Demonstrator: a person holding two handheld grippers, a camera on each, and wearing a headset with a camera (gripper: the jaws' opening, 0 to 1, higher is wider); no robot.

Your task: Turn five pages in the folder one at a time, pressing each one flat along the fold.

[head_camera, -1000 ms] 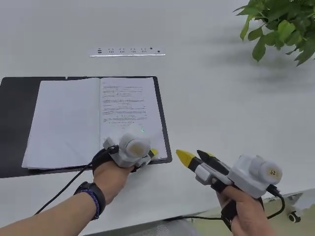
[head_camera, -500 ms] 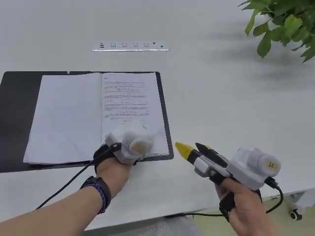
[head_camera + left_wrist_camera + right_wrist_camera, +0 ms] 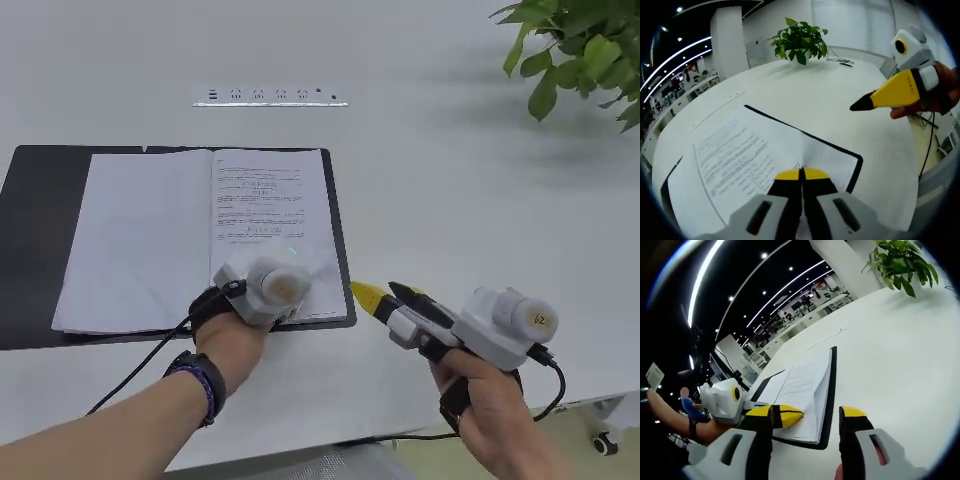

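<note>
The black folder (image 3: pixel 20 250) lies open on the white table, with a blank left page (image 3: pixel 140 240) and a printed right page (image 3: pixel 265 210). My left gripper (image 3: pixel 801 174) sits at the bottom right corner of the printed page (image 3: pixel 740 160). Its jaws are shut together with the paper creased up between the tips. In the head view its own body hides those tips. My right gripper (image 3: pixel 383 293) hovers open just right of the folder's lower right corner, holding nothing. The right gripper view shows the page edge (image 3: pixel 807 390) ahead and to the left.
A white power strip (image 3: pixel 270 97) lies beyond the folder. A green plant (image 3: pixel 585 50) stands at the far right. Cables trail from both grippers towards the table's front edge (image 3: pixel 330 440). Bare table spreads to the right of the folder.
My left gripper has crept slightly further onto the page corner. My right gripper has drifted left and forward, closer to the folder's corner. The head camera has shifted a little.
</note>
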